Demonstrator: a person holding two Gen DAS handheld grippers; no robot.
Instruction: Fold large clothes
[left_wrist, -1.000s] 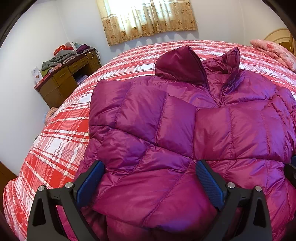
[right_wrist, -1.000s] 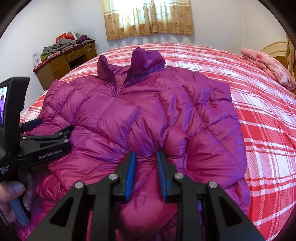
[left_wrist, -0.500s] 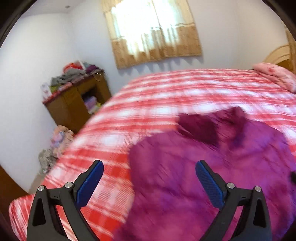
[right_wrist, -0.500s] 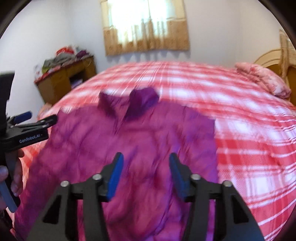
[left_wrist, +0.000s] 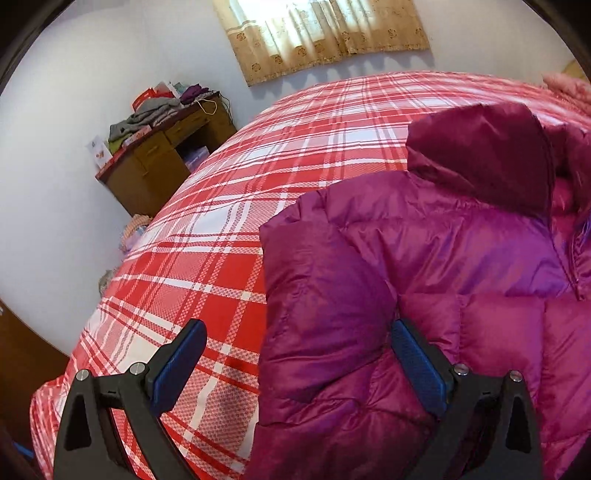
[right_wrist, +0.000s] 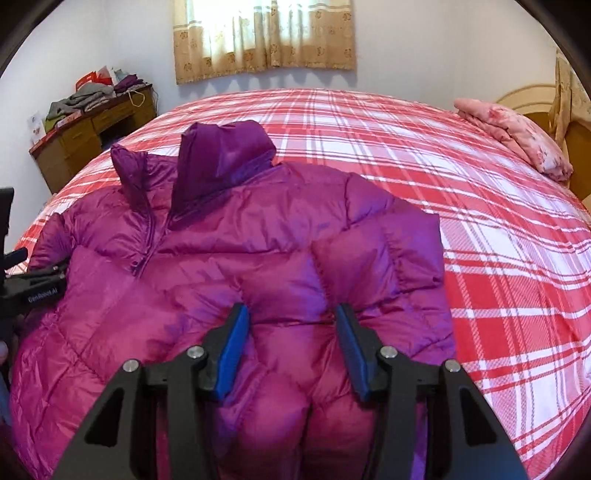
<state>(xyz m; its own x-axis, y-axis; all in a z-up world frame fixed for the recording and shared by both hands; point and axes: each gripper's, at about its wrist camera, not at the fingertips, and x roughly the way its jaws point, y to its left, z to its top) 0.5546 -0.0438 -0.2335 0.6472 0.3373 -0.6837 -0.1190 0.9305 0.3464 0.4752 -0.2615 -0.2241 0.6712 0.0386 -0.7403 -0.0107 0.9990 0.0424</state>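
White "GenRobot.AI" lettering on the left gripper (right_wrist: 35, 291), slightly blurred.

Glossy, quilted nylon-like cloth on the puffer jacket (right_wrist: 229, 280); matt woven cotton on the plaid bedspread (right_wrist: 498, 266); varnished wood on the desk (left_wrist: 159, 173); textured blue pads (left_wrist: 417, 369)

Magenta quilted puffer jacket (right_wrist: 207, 266) lying flat, front side up, on the red-white plaid bed cover (right_wrist: 424, 155). Shiny fabric, stitched into puffy panels. Front zipper closed up the chest; stand-up collar (right_wrist: 221, 158) at the far end, its darker purple lining showing, flopped open in two flaps. Sleeves folded in over the body, so the outline is a compact block. Left side edge (left_wrist: 295, 295) sits straight against the bare cover
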